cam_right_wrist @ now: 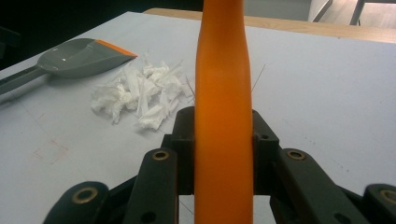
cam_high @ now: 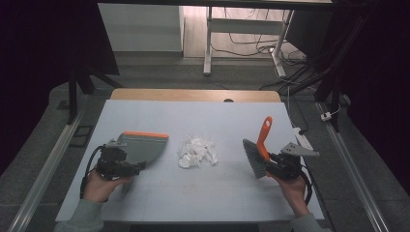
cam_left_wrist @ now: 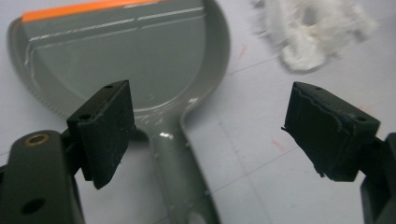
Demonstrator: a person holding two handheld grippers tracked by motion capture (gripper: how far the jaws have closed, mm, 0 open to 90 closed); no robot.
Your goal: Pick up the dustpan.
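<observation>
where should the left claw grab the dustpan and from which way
Grip the dustpan by its narrow handle, coming down from above at the person's end. The pan lies flat on the table with the handle pointing back toward the left claw, whose open jaws already stand either side of it. The handle is slim enough to fit between them; the wide scoop probably is not.

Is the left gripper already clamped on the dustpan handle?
No, the left gripper stands open, its jaws apart on either side of the dustpan handle.
</observation>
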